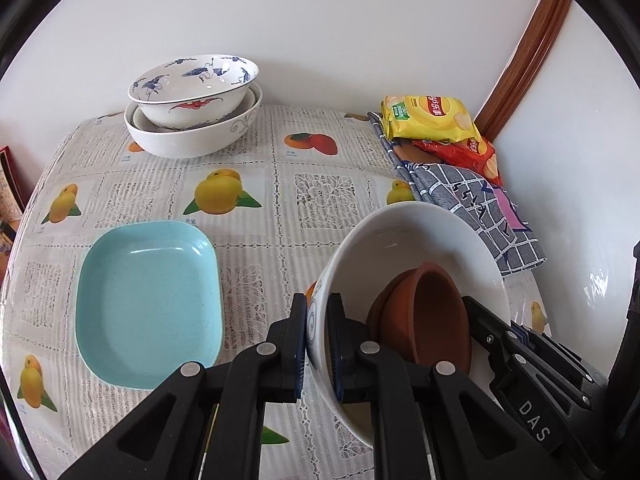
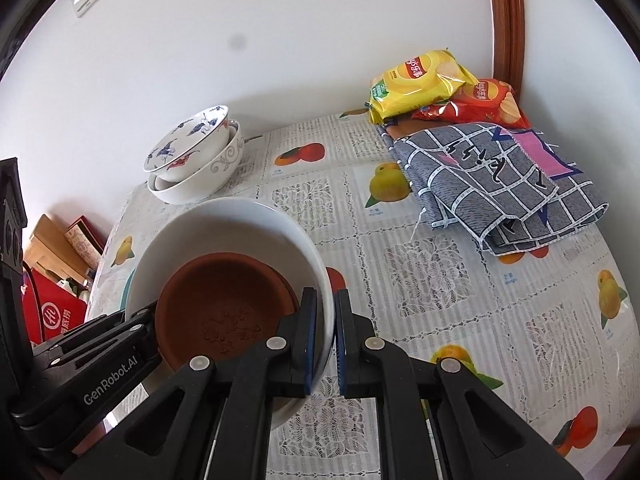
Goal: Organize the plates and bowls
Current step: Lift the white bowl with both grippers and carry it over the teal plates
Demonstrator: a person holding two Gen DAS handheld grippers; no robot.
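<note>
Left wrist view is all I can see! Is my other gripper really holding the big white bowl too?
Observer: Yes. The right gripper is shut on the white bowl, pinching the rim opposite the left gripper.
Operator: What's the brown thing inside? I only see its side.
Observer: A brown clay dish; from the right wrist view its floor shows a raised flower pattern.
Operator: Anything on my left past the table?
Observer: Yes, a red box with a white logo sits beyond the table edge, lower down.
</note>
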